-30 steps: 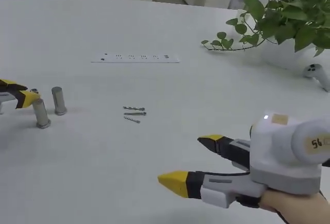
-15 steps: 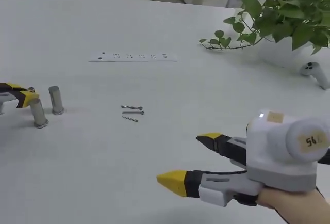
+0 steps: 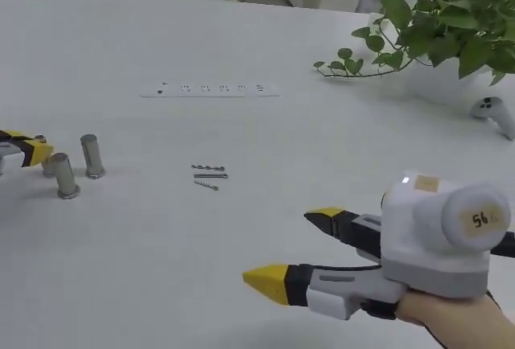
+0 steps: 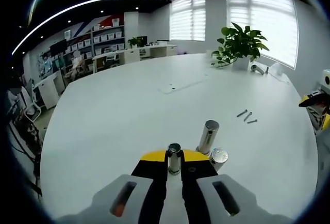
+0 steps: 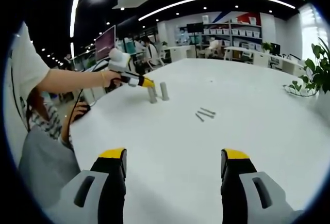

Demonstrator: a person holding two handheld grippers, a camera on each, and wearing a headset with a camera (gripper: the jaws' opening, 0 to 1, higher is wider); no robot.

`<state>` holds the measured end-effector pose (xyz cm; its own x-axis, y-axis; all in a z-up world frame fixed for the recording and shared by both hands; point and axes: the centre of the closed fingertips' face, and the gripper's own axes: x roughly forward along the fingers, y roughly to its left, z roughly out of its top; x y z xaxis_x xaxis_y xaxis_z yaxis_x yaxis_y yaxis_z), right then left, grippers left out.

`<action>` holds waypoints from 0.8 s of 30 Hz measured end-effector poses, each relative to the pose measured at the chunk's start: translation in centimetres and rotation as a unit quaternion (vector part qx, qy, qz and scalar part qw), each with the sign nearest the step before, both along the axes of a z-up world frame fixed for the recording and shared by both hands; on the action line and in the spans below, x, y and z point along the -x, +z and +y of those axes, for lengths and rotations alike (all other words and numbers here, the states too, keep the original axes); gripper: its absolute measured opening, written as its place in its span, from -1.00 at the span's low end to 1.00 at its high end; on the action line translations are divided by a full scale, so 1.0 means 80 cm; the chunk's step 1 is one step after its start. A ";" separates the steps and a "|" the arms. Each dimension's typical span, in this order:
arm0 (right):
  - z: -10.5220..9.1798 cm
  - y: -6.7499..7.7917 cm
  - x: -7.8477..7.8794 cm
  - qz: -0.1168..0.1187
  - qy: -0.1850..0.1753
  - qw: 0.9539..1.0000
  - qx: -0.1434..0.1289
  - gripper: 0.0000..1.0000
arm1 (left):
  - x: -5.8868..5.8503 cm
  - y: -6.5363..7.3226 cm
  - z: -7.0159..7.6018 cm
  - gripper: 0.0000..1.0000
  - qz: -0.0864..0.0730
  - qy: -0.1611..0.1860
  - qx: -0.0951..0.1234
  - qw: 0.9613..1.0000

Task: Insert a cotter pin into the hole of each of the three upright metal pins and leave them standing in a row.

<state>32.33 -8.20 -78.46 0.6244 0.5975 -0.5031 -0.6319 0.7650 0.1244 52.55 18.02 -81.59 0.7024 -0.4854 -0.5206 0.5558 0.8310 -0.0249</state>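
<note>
Three steel pins stand at the table's left. Two are free: the taller-looking pin (image 3: pixel 91 156) and the nearer pin (image 3: pixel 64 176). Just behind them, my left gripper (image 3: pixel 30 149) is shut on the third pin (image 3: pixel 48 164). In the left gripper view that third pin (image 4: pixel 174 158) stands upright between the yellow-tipped jaws of the left gripper (image 4: pixel 174 166), and the two free pins (image 4: pixel 208 136) stand to its right. Three cotter pins (image 3: pixel 209 175) lie loose mid-table. My right gripper (image 3: pixel 294 250) hovers open near the front right, holding nothing, and the cotter pins (image 5: pixel 205 114) lie ahead of it.
A white power strip (image 3: pixel 211 89) lies flat further back on the table. A potted plant (image 3: pixel 451 19) and a white controller (image 3: pixel 495 112) sit at the back right. A seated person shows at the left of the right gripper view.
The left gripper has edged slightly to the left with its pin, which now shows below the jaw tip. The right gripper has hardly moved and is still open.
</note>
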 end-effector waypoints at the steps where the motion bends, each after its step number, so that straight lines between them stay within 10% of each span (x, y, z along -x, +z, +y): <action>1: 0.001 0.001 0.000 -0.001 0.001 1.000 0.000 0.52 | 0.001 0.001 0.002 -0.86 0.000 0.003 0.001 1.000; 24: 0.028 0.013 0.015 -0.012 0.032 0.999 -0.010 0.34 | 0.098 0.026 0.018 -0.86 0.008 0.047 0.008 0.999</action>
<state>31.15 -5.92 -77.44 0.5960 0.6465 -0.4761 -0.6822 0.7205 0.1243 44.72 19.44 -79.53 0.7374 -0.4264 -0.5239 0.4748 0.8788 -0.0469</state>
